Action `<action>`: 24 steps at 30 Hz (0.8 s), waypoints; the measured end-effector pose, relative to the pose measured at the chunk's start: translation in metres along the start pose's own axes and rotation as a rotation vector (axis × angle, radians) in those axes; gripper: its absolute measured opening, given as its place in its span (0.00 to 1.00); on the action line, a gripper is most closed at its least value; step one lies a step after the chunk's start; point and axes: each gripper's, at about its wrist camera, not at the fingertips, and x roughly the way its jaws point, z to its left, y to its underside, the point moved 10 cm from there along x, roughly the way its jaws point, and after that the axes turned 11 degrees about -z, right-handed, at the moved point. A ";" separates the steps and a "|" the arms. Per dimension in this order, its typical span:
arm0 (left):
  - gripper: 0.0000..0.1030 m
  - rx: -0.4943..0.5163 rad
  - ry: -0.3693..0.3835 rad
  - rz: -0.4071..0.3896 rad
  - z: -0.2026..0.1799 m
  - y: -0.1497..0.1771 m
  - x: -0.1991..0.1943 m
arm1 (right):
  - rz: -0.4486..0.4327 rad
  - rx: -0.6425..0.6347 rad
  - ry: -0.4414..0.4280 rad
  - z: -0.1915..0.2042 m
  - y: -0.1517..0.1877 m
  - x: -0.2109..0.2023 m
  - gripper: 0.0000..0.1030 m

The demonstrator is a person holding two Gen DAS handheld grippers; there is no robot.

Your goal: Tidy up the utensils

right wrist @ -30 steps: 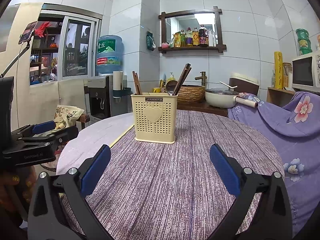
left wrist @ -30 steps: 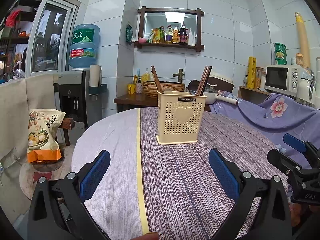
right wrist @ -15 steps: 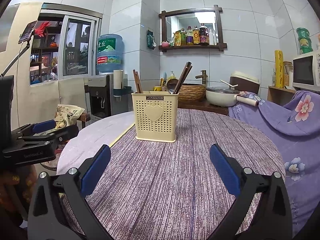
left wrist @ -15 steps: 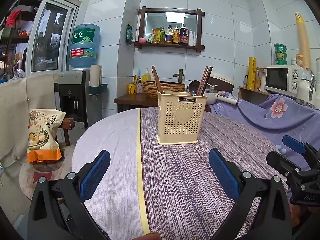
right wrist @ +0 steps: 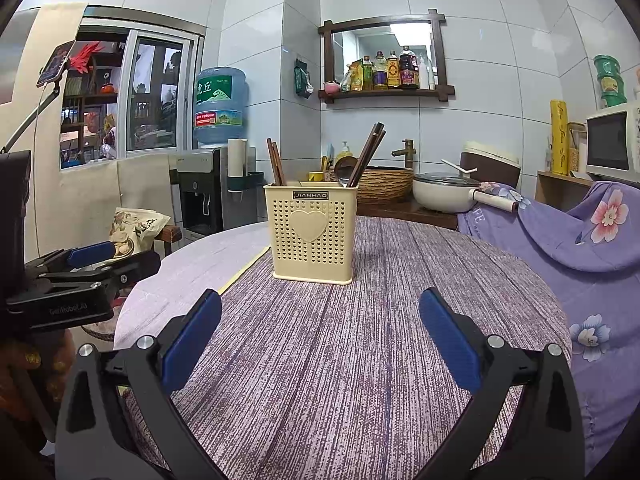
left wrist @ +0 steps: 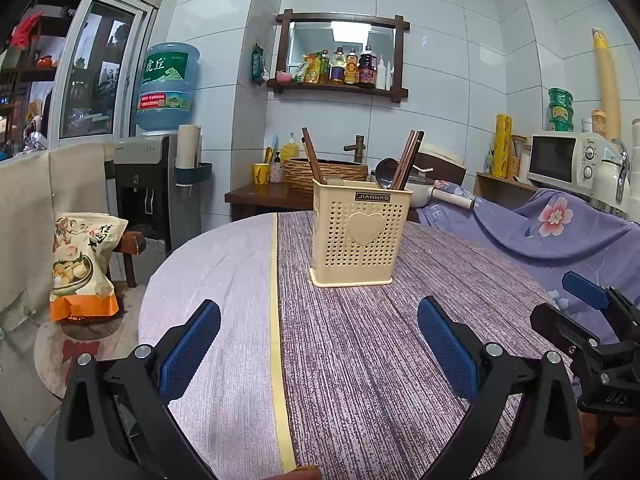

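A cream perforated utensil holder [left wrist: 360,236] [right wrist: 314,234] with a heart on its front stands upright on the round table [left wrist: 360,360] [right wrist: 340,360]. Dark chopsticks [left wrist: 407,158] [right wrist: 366,154] and a metal spoon [left wrist: 385,174] [right wrist: 345,170] stick out of it. My left gripper [left wrist: 318,344] hovers open over the near part of the table, well short of the holder, with nothing between its fingers. My right gripper [right wrist: 320,340] is likewise open and empty in front of the holder. Each gripper shows at the edge of the other's view.
A yellow strip [left wrist: 276,320] runs down the tablecloth. Purple floral cloth [left wrist: 540,232] [right wrist: 592,240] drapes over the right side. A snack bag [left wrist: 80,264] sits on a stool at left near a water dispenser [left wrist: 160,184]. A pot [right wrist: 444,196] and woven basket [right wrist: 384,184] stand behind.
Both views have shifted very slightly; the holder appears a touch higher in the right wrist view. Both grippers stay open and empty.
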 end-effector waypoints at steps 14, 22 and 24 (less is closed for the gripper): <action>0.94 0.010 0.001 0.006 -0.001 0.001 0.000 | 0.006 -0.002 -0.003 0.002 0.001 0.001 0.95; 0.94 0.026 0.001 0.009 -0.005 0.003 0.001 | 0.008 -0.003 -0.004 0.002 0.002 0.001 0.95; 0.94 0.019 0.005 0.011 -0.005 0.003 0.001 | 0.009 -0.002 -0.004 0.002 0.002 0.001 0.95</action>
